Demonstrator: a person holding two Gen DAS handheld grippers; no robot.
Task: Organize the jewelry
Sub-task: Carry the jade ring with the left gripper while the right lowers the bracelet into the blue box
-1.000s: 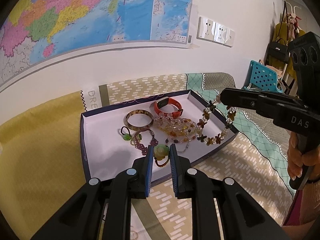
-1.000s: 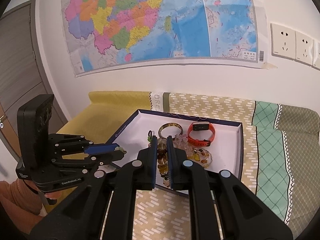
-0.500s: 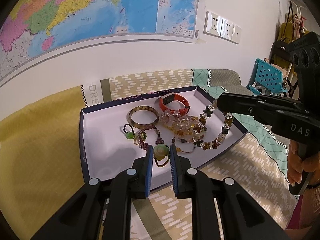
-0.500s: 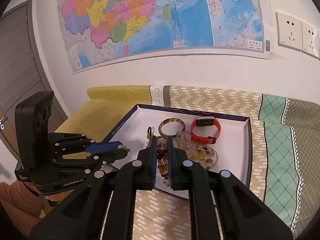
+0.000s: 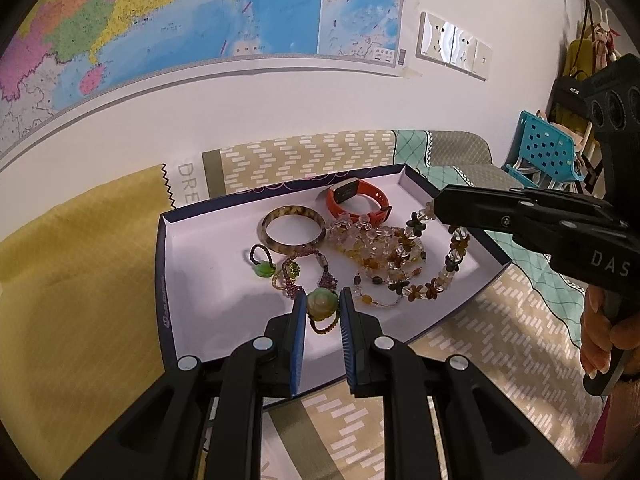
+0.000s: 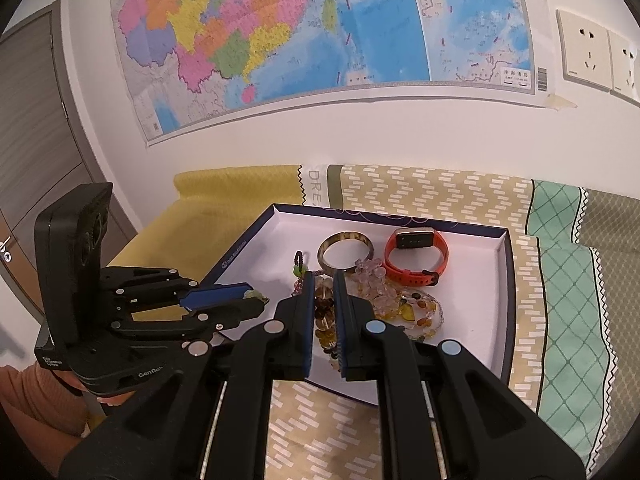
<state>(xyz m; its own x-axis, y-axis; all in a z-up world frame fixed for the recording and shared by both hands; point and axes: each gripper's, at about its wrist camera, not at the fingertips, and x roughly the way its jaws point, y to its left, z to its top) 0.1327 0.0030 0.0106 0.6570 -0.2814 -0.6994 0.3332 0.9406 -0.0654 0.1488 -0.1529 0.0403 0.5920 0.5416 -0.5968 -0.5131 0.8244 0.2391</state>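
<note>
Over the box: both grippers work above a shallow dark-rimmed box (image 5: 162, 264) lying on a patterned cloth (image 5: 472, 344), with the jewelry piled inside it.
Left gripper (image 5: 322, 306): clamped on a pale green pendant (image 5: 320, 304), whose dark beaded cord hangs slack below the pads.
Right gripper (image 6: 323, 294): closed on a flower-bead strand (image 5: 436, 276), which loops down from its tip onto the pile.
Resting pieces: 1 amber bangle (image 5: 294, 229), 1 orange wristband (image 5: 356, 200), a small green-charm cord (image 5: 262, 266) and a heap of clear and amber beads (image 5: 372, 242), all touching or overlapping.
Step in hand: separating 2 tangled strands, I judge, each gripper holding 1.
Next move: probably drawing the 2 apart slowly; the strands look snag-prone, so watch that the heap does not drag along, then lay each piece on bare box floor.
</note>
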